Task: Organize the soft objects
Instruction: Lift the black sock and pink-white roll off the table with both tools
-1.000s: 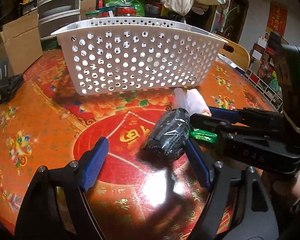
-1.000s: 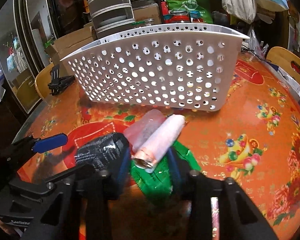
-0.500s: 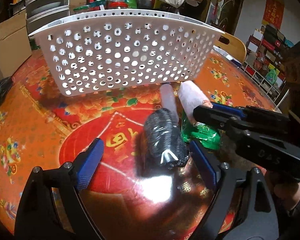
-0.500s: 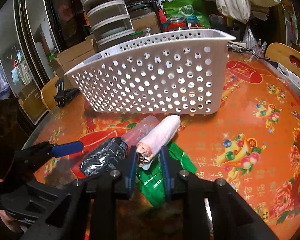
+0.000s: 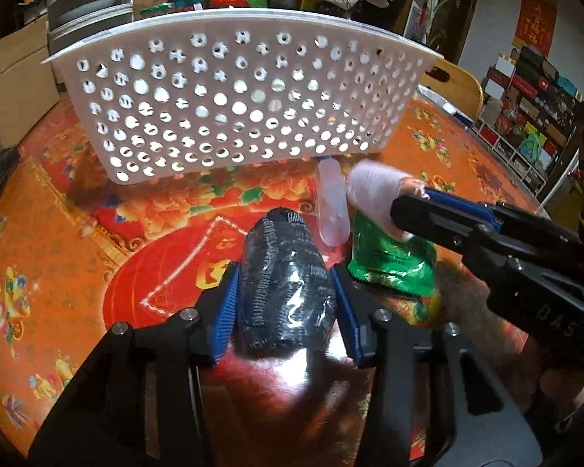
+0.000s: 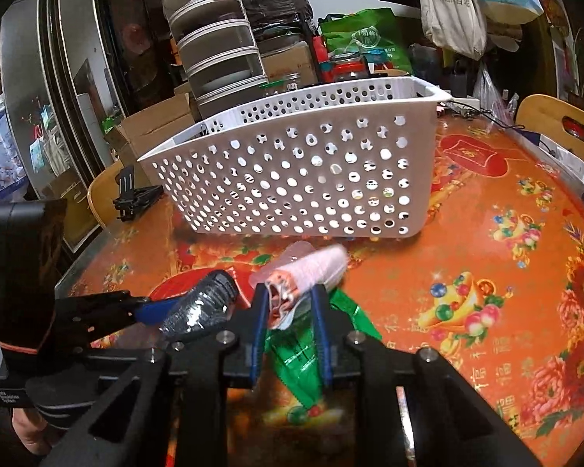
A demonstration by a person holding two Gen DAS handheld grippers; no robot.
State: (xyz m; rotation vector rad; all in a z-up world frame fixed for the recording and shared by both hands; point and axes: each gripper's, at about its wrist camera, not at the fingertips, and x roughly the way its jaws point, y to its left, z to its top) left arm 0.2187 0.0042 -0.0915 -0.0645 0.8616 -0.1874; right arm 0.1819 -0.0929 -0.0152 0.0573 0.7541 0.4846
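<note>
Jaws of left gripper (image 5: 284, 303) have just been closing onto black roll (image 5: 286, 288), right gripper (image 6: 290, 311) clamps pink roll (image 6: 303, 272), white basket (image 6: 292, 179) waiting just beyond.

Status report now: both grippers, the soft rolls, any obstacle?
Left gripper just closed on black plastic-wrapped roll. Right gripper clamps pink roll. White perforated basket ahead, path clear.

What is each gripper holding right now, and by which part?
Left gripper clamps the black roll at its near end; right gripper clamps the pink roll by its near end.
</note>
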